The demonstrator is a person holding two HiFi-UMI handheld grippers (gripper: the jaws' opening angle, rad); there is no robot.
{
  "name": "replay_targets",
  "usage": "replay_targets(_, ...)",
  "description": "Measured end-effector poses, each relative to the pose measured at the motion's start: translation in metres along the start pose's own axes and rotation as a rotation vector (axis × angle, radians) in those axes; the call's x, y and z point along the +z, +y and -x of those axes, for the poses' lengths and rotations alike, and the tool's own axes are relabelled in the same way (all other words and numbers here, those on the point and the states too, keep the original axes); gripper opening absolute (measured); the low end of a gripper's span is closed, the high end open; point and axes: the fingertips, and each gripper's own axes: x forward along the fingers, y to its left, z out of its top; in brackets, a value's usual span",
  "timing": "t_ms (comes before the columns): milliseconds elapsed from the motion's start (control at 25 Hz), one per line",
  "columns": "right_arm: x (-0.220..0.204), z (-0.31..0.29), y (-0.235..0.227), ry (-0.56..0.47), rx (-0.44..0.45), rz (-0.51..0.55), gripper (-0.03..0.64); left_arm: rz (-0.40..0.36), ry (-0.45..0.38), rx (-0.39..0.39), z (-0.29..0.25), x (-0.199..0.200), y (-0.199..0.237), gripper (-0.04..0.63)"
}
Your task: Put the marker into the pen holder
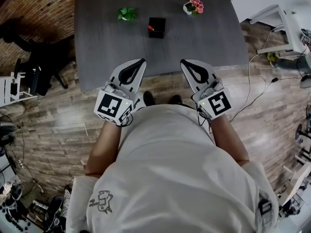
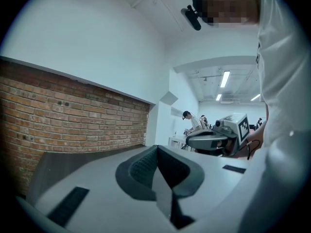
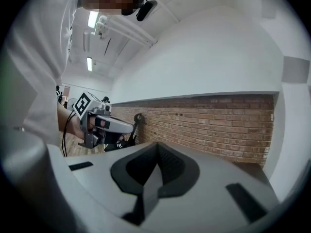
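The left gripper [image 1: 140,63] and right gripper [image 1: 186,64] are hanging closed, empty, far from the pen holder [image 1: 156,27]; a clumsy reach could tip it.

I think I am looking into a lab or a work room — not a home. The floor [image 1: 43,135] is wood, and loose cables [image 1: 252,89] run across it. A long brick wall [image 2: 73,115] goes down one side, with plain white wall above it. Strip lights [image 2: 224,78] shine on the ceiling far back, and a person [image 2: 190,120] stands there in a bright room. Around the grey table [image 1: 107,47] I see a white stand [image 1: 284,28] and heaps of dark gear [image 1: 19,203] — stuff for work.
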Motion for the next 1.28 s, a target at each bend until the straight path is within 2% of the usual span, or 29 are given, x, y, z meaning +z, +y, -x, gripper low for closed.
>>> replay_targets(240, -0.004, 0.038, -0.019, -0.002, 0.059, -0.003, 0.005, 0.005, 0.013, 0.091, -0.015, -0.001, -0.028, 0.011)
replay_targets(400, -0.005, 0.061, -0.027, -0.010, 0.111, 0.009, 0.005, 0.000, 0.020, 0.123, -0.022, -0.003, -0.055, 0.011)
replay_targets(840, -0.020, 0.098, -0.027, -0.012, 0.254, -0.003, 0.005, 0.016, 0.043, 0.236, -0.018, -0.019, -0.115, 0.011)
replay_targets(1040, -0.017, 0.105, -0.010, -0.028, 0.276, 0.012, 0.005, -0.020, 0.041, 0.237, -0.002, -0.015, -0.126, 0.011)
replay_targets(1280, -0.012, 0.116, 0.005, -0.018, 0.236, 0.014, 0.005, -0.031, 0.011, 0.217, 0.013, -0.007, -0.134, 0.011)
